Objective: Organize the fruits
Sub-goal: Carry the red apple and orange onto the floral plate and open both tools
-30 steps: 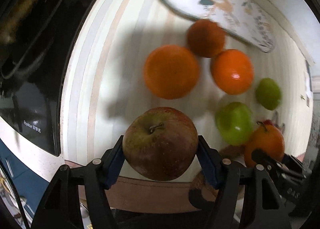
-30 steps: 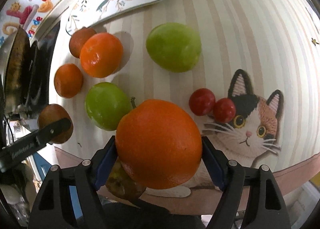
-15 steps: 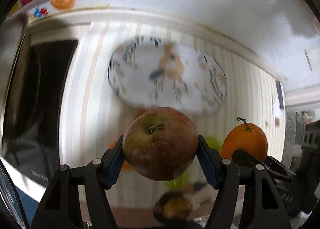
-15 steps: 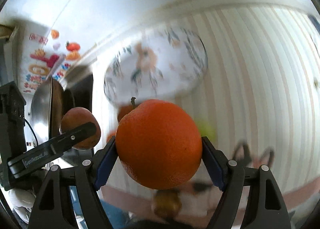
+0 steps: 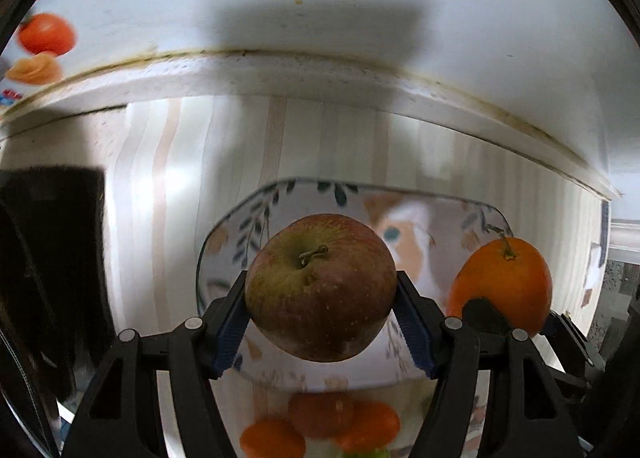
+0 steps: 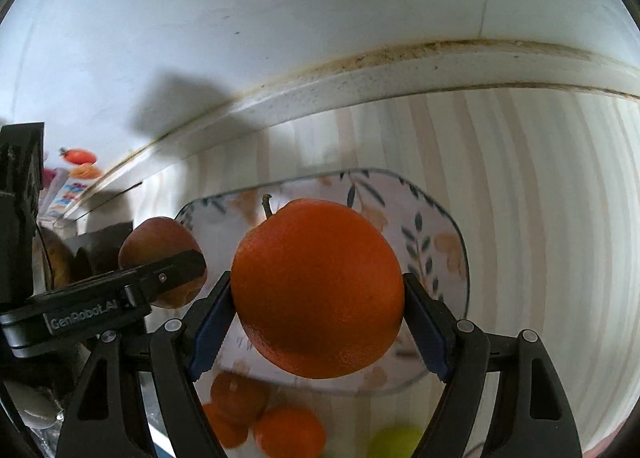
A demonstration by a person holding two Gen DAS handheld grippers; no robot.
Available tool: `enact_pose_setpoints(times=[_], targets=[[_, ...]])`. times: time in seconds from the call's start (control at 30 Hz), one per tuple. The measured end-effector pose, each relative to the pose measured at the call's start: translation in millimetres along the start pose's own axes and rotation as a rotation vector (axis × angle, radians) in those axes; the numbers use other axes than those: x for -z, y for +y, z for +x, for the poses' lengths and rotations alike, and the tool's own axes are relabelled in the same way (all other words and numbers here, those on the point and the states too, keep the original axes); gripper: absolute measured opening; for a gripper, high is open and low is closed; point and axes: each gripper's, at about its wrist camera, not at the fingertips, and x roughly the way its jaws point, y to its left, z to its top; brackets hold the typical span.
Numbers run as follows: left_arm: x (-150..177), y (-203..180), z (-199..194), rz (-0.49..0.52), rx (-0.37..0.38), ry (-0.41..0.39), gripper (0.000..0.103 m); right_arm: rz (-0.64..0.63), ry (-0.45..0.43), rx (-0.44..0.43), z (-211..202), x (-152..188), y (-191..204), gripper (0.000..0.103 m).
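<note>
My left gripper (image 5: 320,310) is shut on a red-green apple (image 5: 320,286), stem facing the camera, hanging over a floral plate (image 5: 448,214). My right gripper (image 6: 318,310) is shut on a large orange (image 6: 318,290) with a short stem, over the same plate (image 6: 436,234). In the left wrist view the orange (image 5: 504,278) and the right gripper's finger show at the right. In the right wrist view the apple (image 6: 160,246) and the left gripper's finger (image 6: 164,278) show at the left. Both fruits hang side by side above the plate.
Several small oranges (image 5: 344,418) (image 6: 288,434) and a green fruit (image 6: 396,442) lie on the striped cloth (image 6: 540,218) nearer than the plate. A white wall ledge (image 5: 320,74) runs just behind the plate. A dark appliance (image 5: 48,258) stands at the left.
Both grippers have carried their fruits away from the pile toward the wall. The plate has come from the top of the views to directly under the fruits, and the pile has slipped to the bottom edge.
</note>
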Motion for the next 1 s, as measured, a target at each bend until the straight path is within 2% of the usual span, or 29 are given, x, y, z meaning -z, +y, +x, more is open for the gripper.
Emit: enact_pose_setpoints(times=[0.3,0.47,0.5,0.53,0.57,0.63,0.67,0.83,1.0], targets=[[-8.5,0.7,22.7,-0.044,0.016,0.086,0.066,0.003,0.046,0.007,22.2,-12.1,-6.8,0.082],[-6.0,0.0,24.6,-0.048,0.033,0.094,0.066,0.013,0.066,0.009,29.5,-11.1,-9.2,0.083],[-5.2,-0.2,23.3,-0.046,0.028,0.092,0.074,0.013,0.075,0.009,30.1,-11.5,-9.2,0.083],[-4.1,-0.5,19.1,-0.044,0.031,0.079,0.087,0.008,0.083,0.01,30.8,-11.8,-8.3,0.083],[-6.2,-0.1,17.0,-0.044,0.034,0.069,0.09,0.003,0.093,0.013,30.7,-11.7,-7.7,0.085],[-4.1,-1.1,5.1,-0.038,0.027,0.035,0.09,-0.011,0.077,0.02,24.5,-10.7,-4.1,0.096],[-2.3,-1.6,-1.8,-0.033,0.018,0.016,0.09,-0.022,0.066,0.027,19.9,-9.9,-2.0,0.097],[22.4,-3.4,-35.5,-0.015,-0.041,-0.075,0.09,-0.075,0.033,0.1,-7.9,-0.7,6.7,0.097],[57.9,2.7,-66.0,-0.012,-0.103,-0.168,0.09,-0.088,0.015,0.162,-31.3,23.8,7.7,0.097]])
